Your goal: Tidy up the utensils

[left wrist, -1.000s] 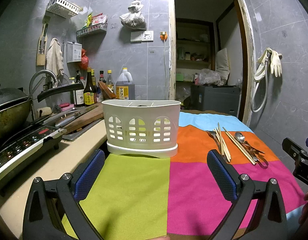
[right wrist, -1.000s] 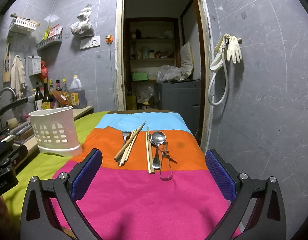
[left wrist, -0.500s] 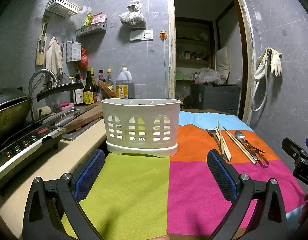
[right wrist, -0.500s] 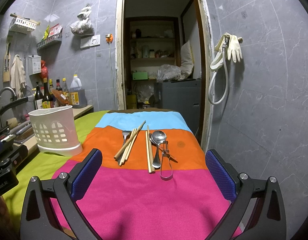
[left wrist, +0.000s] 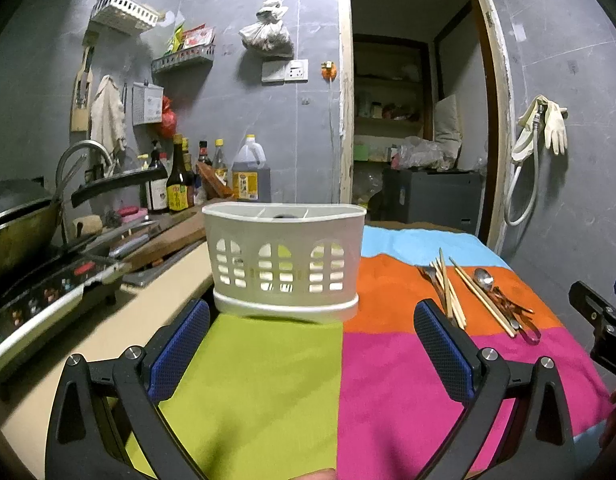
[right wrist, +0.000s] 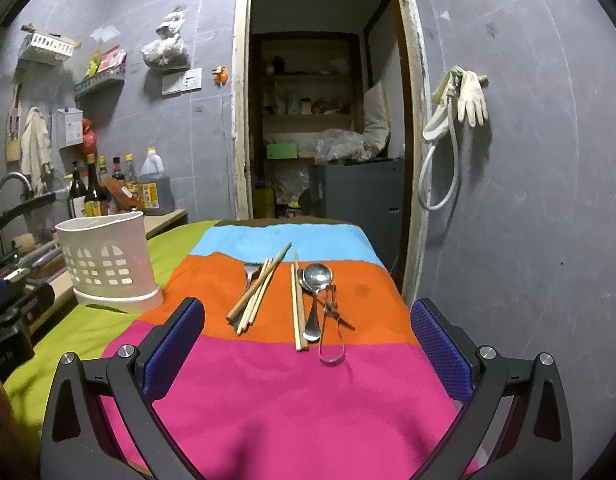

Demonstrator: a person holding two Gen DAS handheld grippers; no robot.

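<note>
A white slotted utensil holder [left wrist: 284,260] [right wrist: 108,264] stands on the green and orange part of a striped cloth [right wrist: 292,392]. On the orange stripe lie a bundle of wooden chopsticks [right wrist: 258,290] over a fork [right wrist: 249,270], a separate chopstick pair [right wrist: 297,304], a metal spoon [right wrist: 315,292] and a small metal tool [right wrist: 331,332]. The same utensils [left wrist: 468,296] show right of the holder in the left wrist view. My left gripper [left wrist: 310,348] is open, short of the holder. My right gripper [right wrist: 304,356] is open, short of the utensils. Nothing is held.
A stove with a wok [left wrist: 20,220] and a sink with a tap [left wrist: 80,156] line the left counter, with sauce bottles [left wrist: 180,184] and an oil jug [left wrist: 250,176] behind the holder. A doorway [right wrist: 324,120] opens beyond the table; gloves and a hose [right wrist: 464,96] hang on the right wall.
The left gripper has edged slightly nearer the holder and a little higher. The right gripper has barely shifted. Both stayed open and the utensils have not moved.
</note>
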